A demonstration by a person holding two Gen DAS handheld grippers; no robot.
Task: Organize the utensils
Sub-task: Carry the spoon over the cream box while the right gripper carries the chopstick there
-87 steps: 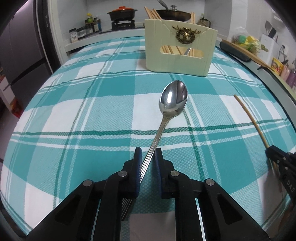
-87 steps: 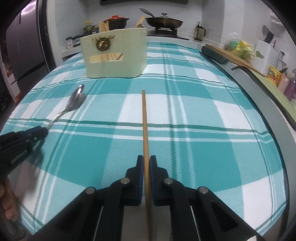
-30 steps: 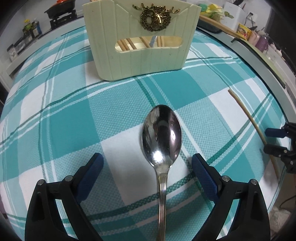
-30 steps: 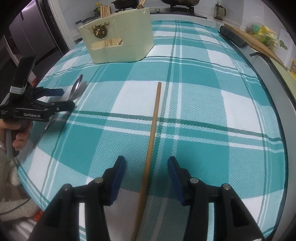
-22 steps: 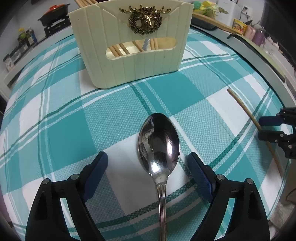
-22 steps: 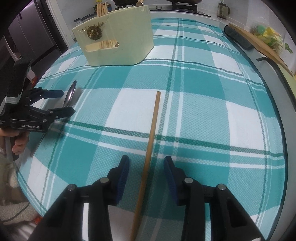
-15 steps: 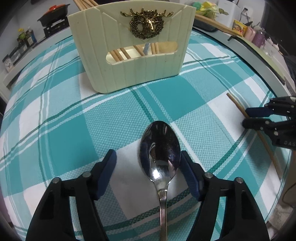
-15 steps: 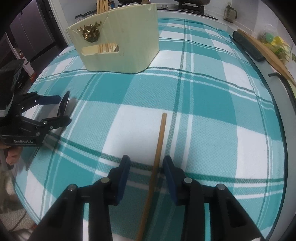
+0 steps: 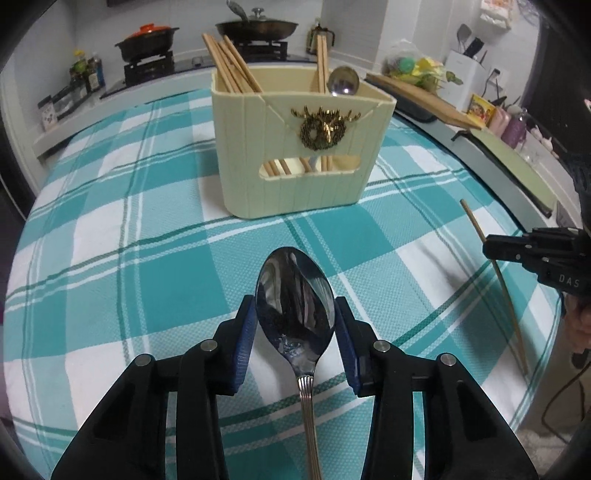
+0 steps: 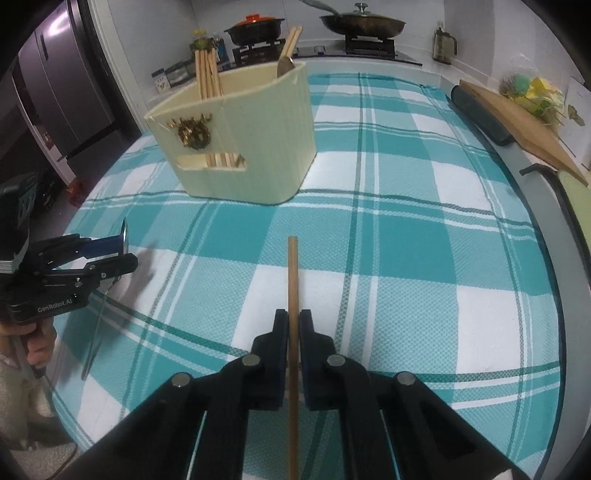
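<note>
A steel spoon [image 9: 295, 306] sits between my left gripper's [image 9: 295, 314] blue pads, which press its bowl on both sides; it is lifted off the cloth, handle hanging down in the right wrist view [image 10: 96, 328]. My right gripper [image 10: 293, 332] is shut on a wooden chopstick [image 10: 293, 280], also seen in the left wrist view [image 9: 495, 273]. The cream utensil holder [image 9: 295, 147] with a gold deer emblem stands ahead, holding several chopsticks and a spoon; it also shows in the right wrist view [image 10: 240, 147].
The table carries a teal and white checked cloth [image 9: 147, 240]. Behind it is a stove with a black pan [image 9: 255, 27] and a red-lidded pot [image 9: 147, 37]. A wooden board [image 10: 517, 118] lies along the right counter. A fridge [image 10: 55, 85] stands at left.
Both grippers closed: the left on the spoon's bowl, the right on the chopstick. Both utensils have been raised off the cloth and the views have tilted up toward the holder.
</note>
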